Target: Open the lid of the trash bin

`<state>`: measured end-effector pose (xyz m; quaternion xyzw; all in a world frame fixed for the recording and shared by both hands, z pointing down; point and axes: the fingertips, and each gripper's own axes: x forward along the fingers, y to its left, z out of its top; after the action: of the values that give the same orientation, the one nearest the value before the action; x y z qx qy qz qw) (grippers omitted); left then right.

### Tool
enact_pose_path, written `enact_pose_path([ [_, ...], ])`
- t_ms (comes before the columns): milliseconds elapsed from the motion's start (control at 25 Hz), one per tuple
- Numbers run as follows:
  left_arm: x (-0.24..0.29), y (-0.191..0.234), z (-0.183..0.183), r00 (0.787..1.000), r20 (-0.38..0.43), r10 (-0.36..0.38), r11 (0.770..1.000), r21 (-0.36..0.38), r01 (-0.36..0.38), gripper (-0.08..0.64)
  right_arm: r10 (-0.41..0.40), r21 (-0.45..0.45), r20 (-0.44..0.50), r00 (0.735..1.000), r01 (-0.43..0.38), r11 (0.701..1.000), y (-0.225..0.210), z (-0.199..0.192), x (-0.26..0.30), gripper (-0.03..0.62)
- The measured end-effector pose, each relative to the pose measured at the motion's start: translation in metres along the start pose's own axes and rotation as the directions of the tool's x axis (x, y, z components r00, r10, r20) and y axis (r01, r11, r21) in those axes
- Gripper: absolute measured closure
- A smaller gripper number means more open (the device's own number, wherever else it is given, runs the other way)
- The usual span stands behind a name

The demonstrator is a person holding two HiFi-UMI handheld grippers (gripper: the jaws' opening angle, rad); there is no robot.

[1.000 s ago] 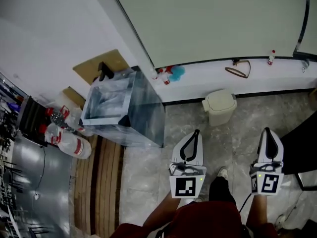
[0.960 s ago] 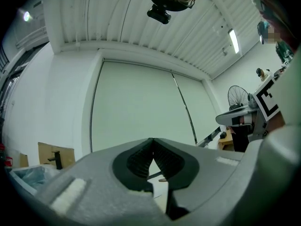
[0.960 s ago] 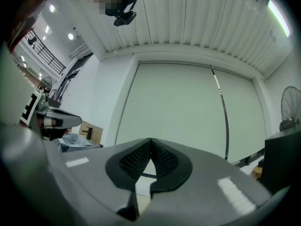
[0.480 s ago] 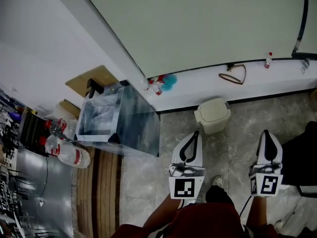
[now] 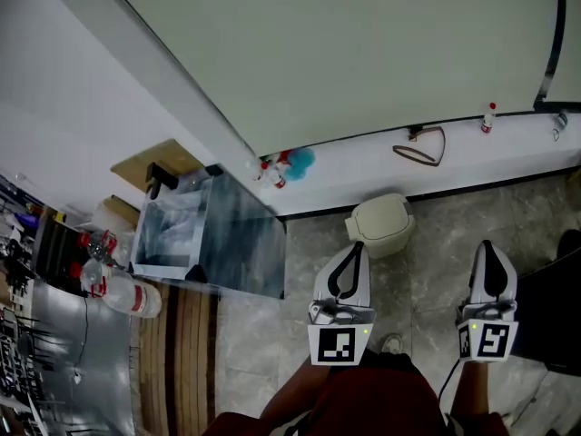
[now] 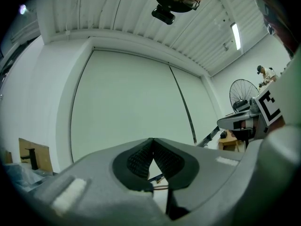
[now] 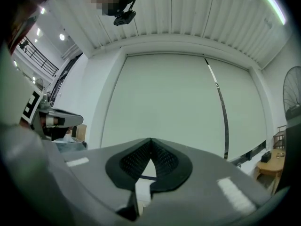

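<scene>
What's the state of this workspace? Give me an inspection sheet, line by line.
Surface: grey marbled floor tiles, with wooden slats at left.
Job's things: beige trash bin against the white ledge, lid closed.
Clutter: clear box; spray bottles; brown strap and small bottle on the ledge.
Grippers: left gripper and right gripper both shut, empty, apart from the bin.
Cables: thin cable on the steel top at left.
Surroundings: pale wall panel; standing fan.
</scene>
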<state>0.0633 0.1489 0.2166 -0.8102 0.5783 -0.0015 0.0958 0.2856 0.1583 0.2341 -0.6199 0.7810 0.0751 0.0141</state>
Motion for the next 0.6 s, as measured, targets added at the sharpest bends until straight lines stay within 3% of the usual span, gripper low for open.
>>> enact_pose_path([
  [320, 0.037, 0.019, -0.023, 1.0, -0.022, 0.003, 1.0, 0.015, -0.003, 0.555, 0.018, 0.006, -0.016, 1.0, -0.018, 1.0, -0.001, -0.018, 0.048, 0.592],
  [600, 0.084, 0.062, -0.042, 1.0, -0.015, 0.023, 1.0, 0.0, -0.023, 0.555, 0.049, -0.014, -0.025, 0.999, -0.049, 0.999, 0.014, -0.027, 0.116, 0.592],
])
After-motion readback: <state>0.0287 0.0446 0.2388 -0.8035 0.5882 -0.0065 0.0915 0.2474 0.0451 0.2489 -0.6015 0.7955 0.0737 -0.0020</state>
